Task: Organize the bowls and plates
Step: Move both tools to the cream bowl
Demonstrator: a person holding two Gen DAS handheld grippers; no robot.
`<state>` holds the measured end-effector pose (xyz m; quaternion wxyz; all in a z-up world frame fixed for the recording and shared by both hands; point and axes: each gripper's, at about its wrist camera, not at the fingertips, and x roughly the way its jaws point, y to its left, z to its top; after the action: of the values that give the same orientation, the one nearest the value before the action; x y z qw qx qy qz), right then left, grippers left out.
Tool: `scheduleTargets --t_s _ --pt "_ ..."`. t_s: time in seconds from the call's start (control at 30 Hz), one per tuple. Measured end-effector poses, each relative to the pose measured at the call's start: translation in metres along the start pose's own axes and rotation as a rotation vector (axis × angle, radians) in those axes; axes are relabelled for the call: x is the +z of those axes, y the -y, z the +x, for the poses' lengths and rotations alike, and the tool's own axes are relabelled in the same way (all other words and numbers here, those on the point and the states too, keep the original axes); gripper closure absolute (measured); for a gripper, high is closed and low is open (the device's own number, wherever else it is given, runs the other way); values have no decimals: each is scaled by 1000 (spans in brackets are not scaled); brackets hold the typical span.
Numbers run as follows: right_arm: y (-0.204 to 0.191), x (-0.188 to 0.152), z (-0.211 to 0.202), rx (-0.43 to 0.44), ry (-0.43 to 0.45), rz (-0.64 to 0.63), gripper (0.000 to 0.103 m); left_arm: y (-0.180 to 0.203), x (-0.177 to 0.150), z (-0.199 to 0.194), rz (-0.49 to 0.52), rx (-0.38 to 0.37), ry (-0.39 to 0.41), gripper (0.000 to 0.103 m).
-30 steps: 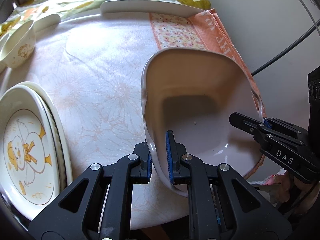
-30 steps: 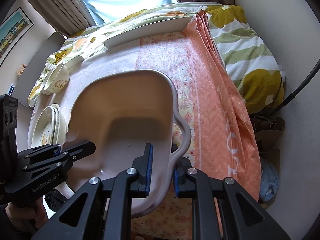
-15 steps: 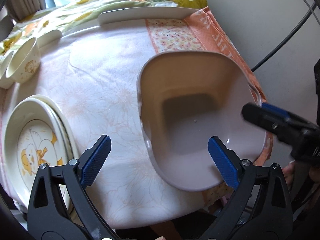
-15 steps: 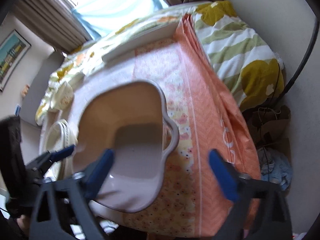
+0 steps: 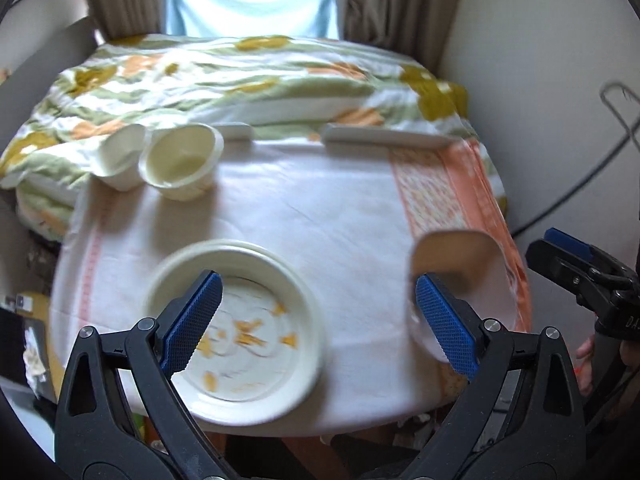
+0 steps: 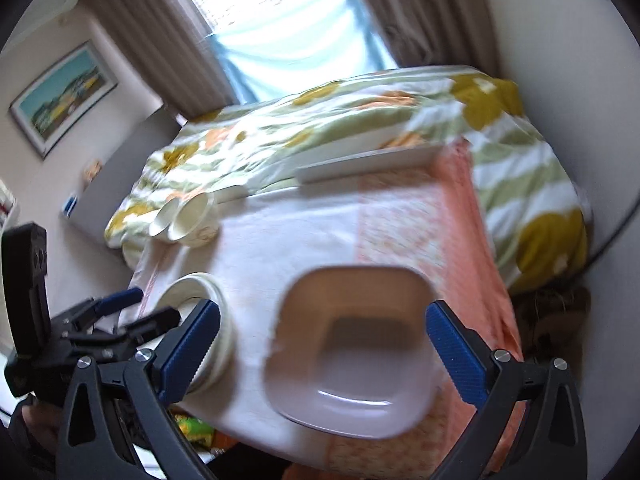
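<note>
A square beige bowl (image 6: 352, 344) rests on the table near its front right edge; it also shows in the left wrist view (image 5: 464, 276). A stack of cream plates with a duck print (image 5: 244, 324) sits at the front left, and shows in the right wrist view (image 6: 200, 308). Two cream bowls (image 5: 180, 164) lie tipped at the back left. My left gripper (image 5: 318, 320) is open and empty, pulled back above the plates. My right gripper (image 6: 322, 352) is open and empty, pulled back in front of the square bowl.
The table (image 5: 304, 208) wears a white cloth with an orange patterned strip (image 6: 424, 232) on the right. A long white tray (image 5: 384, 136) lies at the back edge. A flowered quilt (image 5: 240, 76) lies behind, and a wall (image 5: 540, 80) stands at the right.
Both grippers let go of the square bowl, opened wide, and drew back from the table. The left gripper swung left toward the plates. The bowl stays on the table.
</note>
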<state>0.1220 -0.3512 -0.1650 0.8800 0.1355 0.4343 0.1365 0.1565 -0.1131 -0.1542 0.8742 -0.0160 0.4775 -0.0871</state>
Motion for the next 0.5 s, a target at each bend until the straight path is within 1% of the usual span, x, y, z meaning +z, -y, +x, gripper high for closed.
scheduleTargets --t_s 0.1,0.17,0.2,0.23,0.3,0.37,0.43,0.5 --pt "-40 24 5 9 10 -61 1 -50 26 -14 -53 57 31 6" --pt "-61 38 12 10 10 -71 1 -83 43 -19 -84 88 47 6" --pt "-73 47 19 19 7 -73 1 -100 50 -20 -97 91 54 6" --pt "-84 54 25 19 8 -75 1 -118 58 -20 -108 87 58 6" --pt "-105 66 38 -10 16 -84 1 -151 71 -16 -133 87 50 6" --pt "-130 81 60 -15 1 -103 1 -179 81 -8 -167 82 37 6" --pt "-148 94 81 6 -16 -101 1 -208 88 6 -211 54 15 6" --pt "-165 105 109 9 -45 -97 1 -230 94 22 -247 20 -8 6"
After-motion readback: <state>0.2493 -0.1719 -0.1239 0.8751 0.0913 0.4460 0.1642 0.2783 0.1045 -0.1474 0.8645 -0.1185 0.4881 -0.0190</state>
